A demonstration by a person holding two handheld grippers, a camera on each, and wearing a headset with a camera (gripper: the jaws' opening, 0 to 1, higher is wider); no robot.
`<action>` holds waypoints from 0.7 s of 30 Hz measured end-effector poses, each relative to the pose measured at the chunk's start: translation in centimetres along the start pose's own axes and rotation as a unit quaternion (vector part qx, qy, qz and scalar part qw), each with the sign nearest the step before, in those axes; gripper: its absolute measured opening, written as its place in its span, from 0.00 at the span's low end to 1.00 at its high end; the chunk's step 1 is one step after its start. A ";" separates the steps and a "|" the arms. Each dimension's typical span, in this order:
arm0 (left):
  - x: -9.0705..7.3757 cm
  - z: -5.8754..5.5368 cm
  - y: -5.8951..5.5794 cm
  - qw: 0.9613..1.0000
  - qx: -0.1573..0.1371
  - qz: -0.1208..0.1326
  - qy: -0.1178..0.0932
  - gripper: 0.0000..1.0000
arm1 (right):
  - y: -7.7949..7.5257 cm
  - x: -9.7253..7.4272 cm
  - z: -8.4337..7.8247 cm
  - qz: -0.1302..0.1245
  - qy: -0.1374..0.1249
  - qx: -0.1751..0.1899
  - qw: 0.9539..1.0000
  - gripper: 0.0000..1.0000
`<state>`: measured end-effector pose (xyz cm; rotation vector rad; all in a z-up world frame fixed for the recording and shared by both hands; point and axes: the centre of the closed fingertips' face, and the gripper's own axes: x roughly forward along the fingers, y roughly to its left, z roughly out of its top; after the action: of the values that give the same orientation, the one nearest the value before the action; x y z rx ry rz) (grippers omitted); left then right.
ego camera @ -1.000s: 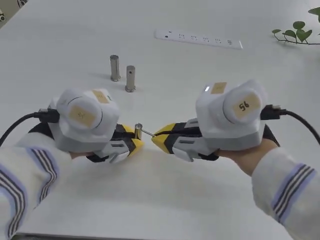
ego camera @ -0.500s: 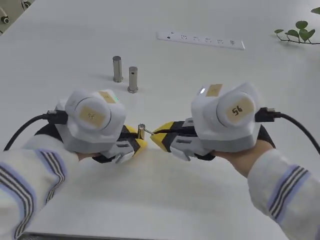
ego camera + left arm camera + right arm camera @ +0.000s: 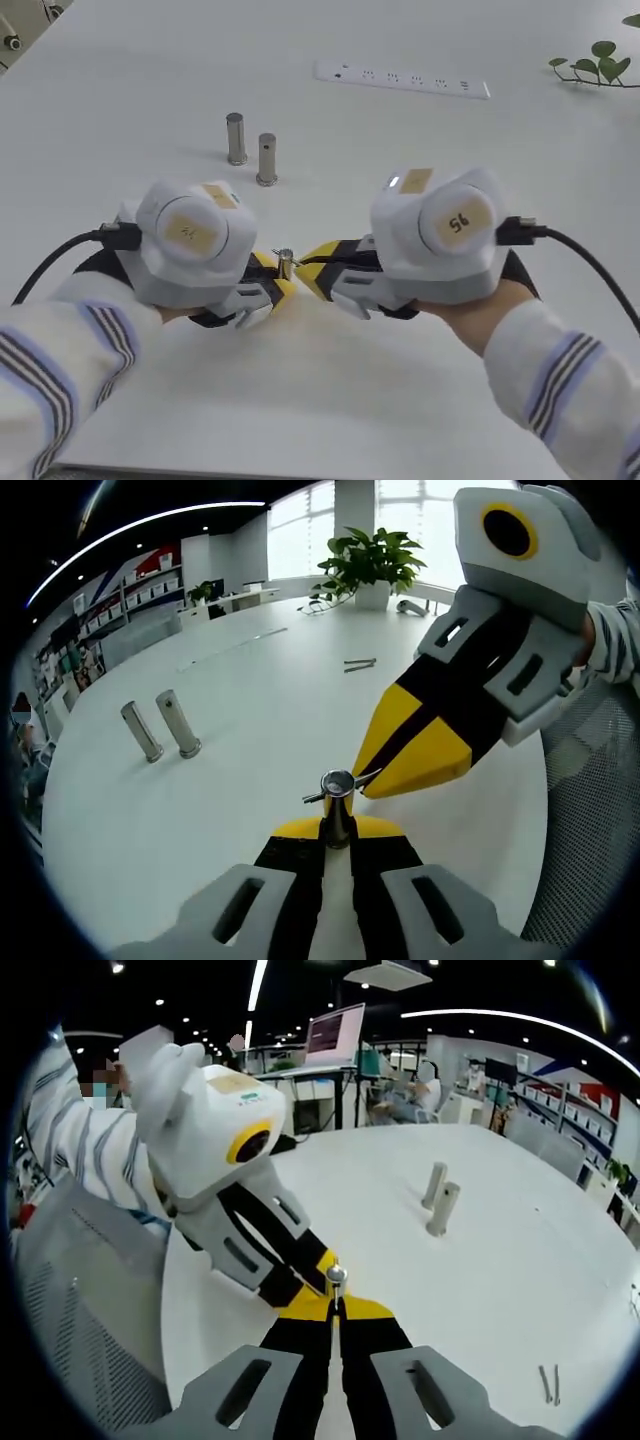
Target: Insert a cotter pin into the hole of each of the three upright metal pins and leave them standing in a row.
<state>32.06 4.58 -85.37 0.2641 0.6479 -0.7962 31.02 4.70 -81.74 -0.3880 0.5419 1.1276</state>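
My left gripper [image 3: 274,286] [image 3: 337,832] is shut on a short steel pin [image 3: 284,263] [image 3: 337,802], holding it upright just above the table. A thin cotter pin [image 3: 314,797] passes through the hole near its top, and its tip sticks out on the far side. My right gripper [image 3: 309,275] [image 3: 335,1312] is shut on the cotter pin's other end, with its yellow tips against the steel pin [image 3: 336,1277]. Two more steel pins [image 3: 236,138] [image 3: 266,159] stand upright side by side farther back on the white table.
Two spare cotter pins [image 3: 360,664] [image 3: 548,1384] lie loose on the table to the right. A white power strip [image 3: 400,78] lies at the far edge. A potted plant [image 3: 598,62] stands at the back right.
My right gripper has moved left until its tips meet the held steel pin, and the cotter pin has gone further through the hole. The two standing pins have not moved.
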 end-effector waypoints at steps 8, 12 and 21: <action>0.0 0.0 0.0 1.000 0.008 -0.002 0.001 0.07 | 0.0 0.2 0.2 -0.004 0.002 -0.008 1.000 0.03; 0.1 0.0 0.0 1.000 0.007 -0.002 0.002 0.07 | 0.0 0.2 0.2 -0.006 0.005 -0.012 1.000 0.03; 0.2 0.0 0.0 1.000 0.005 -0.002 0.002 0.07 | 0.2 0.2 -0.1 -0.002 0.012 -0.041 0.999 0.11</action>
<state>32.15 4.50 -85.47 0.2729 0.6485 -0.8022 30.87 4.89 -82.00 -0.4748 0.5166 1.1450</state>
